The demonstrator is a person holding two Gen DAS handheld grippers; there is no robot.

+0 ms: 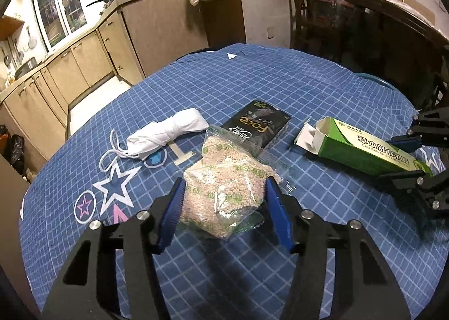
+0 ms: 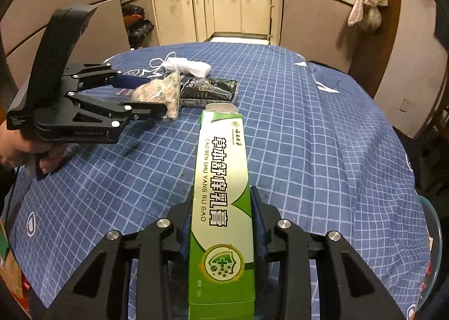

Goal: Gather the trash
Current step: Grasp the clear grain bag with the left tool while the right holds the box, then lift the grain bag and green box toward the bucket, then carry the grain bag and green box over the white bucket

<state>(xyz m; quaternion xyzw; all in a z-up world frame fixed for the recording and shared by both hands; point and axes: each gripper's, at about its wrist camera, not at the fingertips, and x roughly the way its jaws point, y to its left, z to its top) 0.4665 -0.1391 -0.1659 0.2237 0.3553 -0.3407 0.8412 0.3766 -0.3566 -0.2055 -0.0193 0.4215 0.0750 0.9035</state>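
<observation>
A clear bag of tan pellets [image 1: 224,176] sits between the blue pads of my left gripper [image 1: 224,205], which is shut on its sides. In the right wrist view that bag [image 2: 157,92] hangs just above the cloth in the left gripper [image 2: 151,95]. My right gripper [image 2: 223,207] is shut on the near end of a long green and white carton [image 2: 221,168], whose open flap end points away. The same carton [image 1: 362,148] lies low at the right of the left wrist view. A rolled white face mask [image 1: 168,132] and a black packet [image 1: 258,126] lie on the blue checked tablecloth [image 1: 280,81].
The round table's edge drops off toward kitchen cabinets [image 1: 84,61] on the far side. Dark wooden furniture [image 1: 378,19] stands behind the table at the right. A hand [image 2: 16,148] holds the left gripper's handle. Black bags [image 2: 137,22] sit on the floor by the cabinets.
</observation>
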